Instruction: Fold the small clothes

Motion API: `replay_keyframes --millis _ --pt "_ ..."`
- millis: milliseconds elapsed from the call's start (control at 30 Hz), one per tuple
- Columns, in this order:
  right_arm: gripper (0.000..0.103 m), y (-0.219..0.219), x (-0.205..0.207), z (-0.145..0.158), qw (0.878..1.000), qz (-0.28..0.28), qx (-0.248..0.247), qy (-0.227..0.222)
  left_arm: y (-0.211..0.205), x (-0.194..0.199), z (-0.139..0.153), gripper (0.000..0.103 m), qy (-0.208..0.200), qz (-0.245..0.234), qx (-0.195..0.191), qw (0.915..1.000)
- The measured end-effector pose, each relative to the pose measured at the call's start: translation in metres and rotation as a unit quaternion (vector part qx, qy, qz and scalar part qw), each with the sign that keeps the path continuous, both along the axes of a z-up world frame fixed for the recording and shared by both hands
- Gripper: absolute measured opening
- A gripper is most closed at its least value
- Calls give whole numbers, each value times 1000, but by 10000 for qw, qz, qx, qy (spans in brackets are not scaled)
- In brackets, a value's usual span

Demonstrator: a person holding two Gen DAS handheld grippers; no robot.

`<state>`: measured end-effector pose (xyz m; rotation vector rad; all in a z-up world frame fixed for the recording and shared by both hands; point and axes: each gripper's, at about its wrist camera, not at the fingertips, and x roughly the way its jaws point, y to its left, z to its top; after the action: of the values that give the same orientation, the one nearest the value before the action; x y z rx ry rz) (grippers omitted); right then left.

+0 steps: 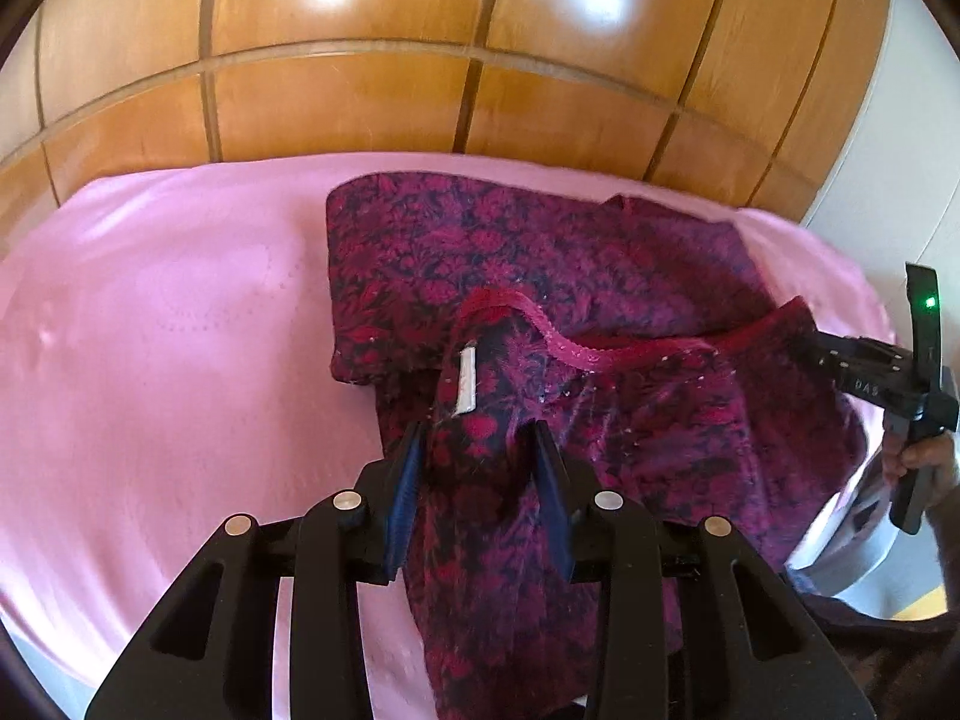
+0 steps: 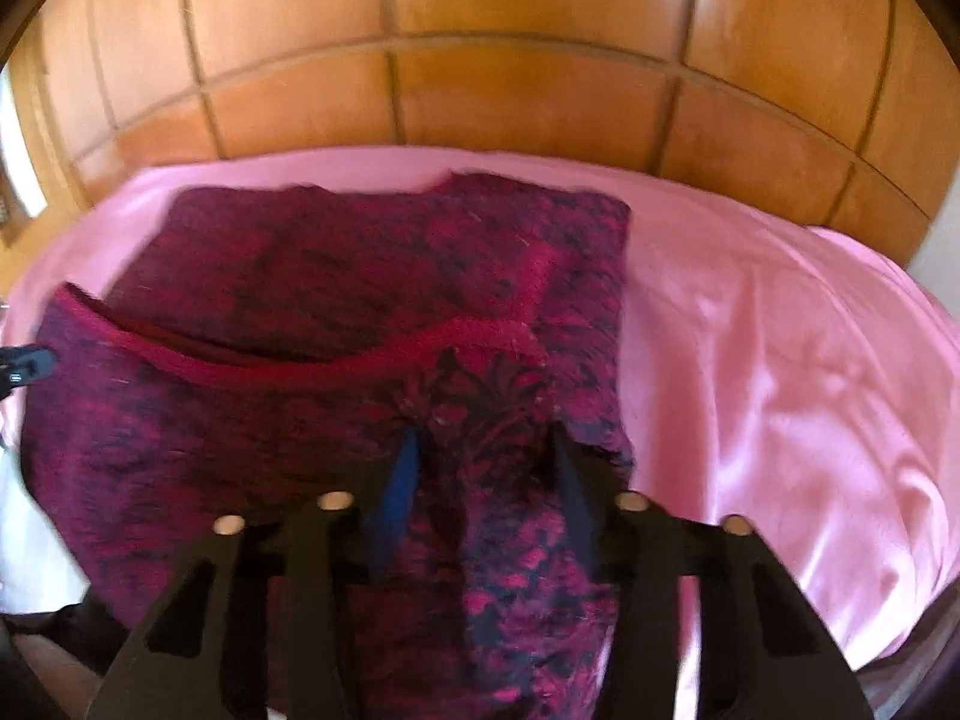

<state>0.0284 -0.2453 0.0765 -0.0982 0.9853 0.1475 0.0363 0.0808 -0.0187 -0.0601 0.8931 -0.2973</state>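
Observation:
A dark purple garment with a magenta flower print (image 1: 540, 252) (image 2: 360, 252) lies partly folded on a pink sheet (image 1: 168, 330). Its red trimmed neckline (image 1: 576, 354) (image 2: 336, 372) curves across the middle, and a white label (image 1: 466, 381) shows near my left gripper. My left gripper (image 1: 477, 450) stands with its jaws apart over the near left corner of the cloth; a raised fold lies between the blue pads without being pinched. My right gripper (image 2: 486, 450) is likewise open over the near right part, with cloth lying between its fingers.
A glossy wooden panelled wall (image 1: 360, 90) rises right behind the bed. Bare pink sheet (image 2: 780, 360) spreads to both sides of the garment. In the left wrist view a hand (image 1: 924, 462) holds the other gripper's black body (image 1: 870, 372) at the right edge.

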Motion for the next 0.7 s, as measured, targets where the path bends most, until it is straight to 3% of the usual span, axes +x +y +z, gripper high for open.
replay_keyframes --millis 100,233,400,467,533,700 --pt "35 -10 2 -13 9994 -188 244 130 -9 4 -2 34 -12 4 241 9997" --pt "36 -10 4 -19 9995 -219 185 136 -16 5 -1 34 -94 46 544 9985" --pt "44 -12 4 -20 9993 -297 180 161 -25 3 3 35 -274 162 1076 9937" --pt "46 -14 4 -21 9987 -392 264 201 -29 0 5 48 -409 256 1373 9894" --pt "47 -16 5 -22 9982 -442 332 223 -33 -2 8 51 -537 326 1547 9860" --pt "47 -17 5 -22 9981 -487 318 213 -34 -4 14 51 -583 411 1520 9858"
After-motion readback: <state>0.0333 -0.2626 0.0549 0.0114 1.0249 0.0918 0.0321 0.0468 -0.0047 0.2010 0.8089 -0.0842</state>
